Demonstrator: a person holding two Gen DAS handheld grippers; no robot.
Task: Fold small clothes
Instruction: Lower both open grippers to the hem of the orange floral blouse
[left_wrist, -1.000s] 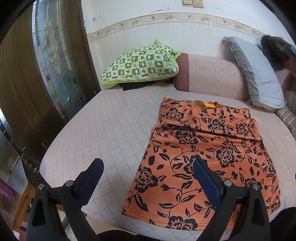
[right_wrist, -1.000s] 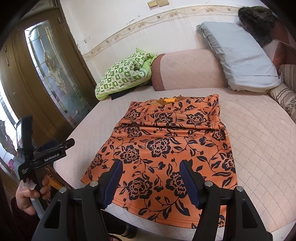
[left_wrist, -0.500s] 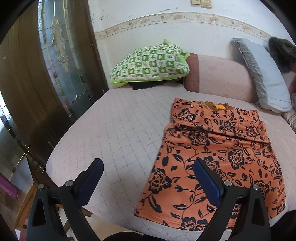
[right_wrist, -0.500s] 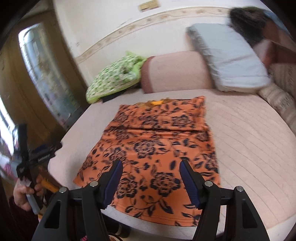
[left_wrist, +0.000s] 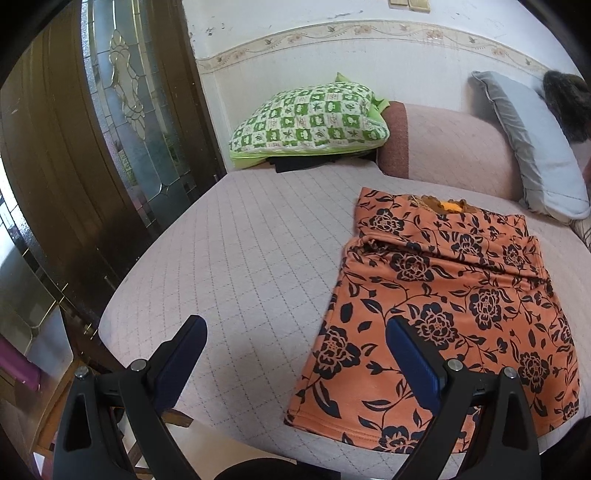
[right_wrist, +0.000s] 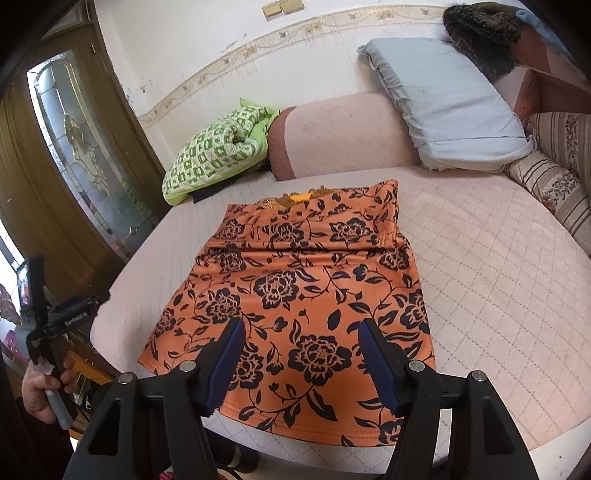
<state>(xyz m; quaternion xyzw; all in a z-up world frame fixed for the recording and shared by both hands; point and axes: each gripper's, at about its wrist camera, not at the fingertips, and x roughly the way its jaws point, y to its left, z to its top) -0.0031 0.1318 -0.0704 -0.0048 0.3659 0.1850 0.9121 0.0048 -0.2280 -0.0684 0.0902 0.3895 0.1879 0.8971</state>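
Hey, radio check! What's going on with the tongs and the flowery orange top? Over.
Both tongs, left and right, open, empty. Orange floral top flat on the bed, sleeves folded in, untouched. Nothing in the way.

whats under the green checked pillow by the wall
A dark, flat thing pokes out from under the green checked pillow, lying on the pink bed cover. Only its front edge shows; the pillow covers the rest, so what it is cannot be told.
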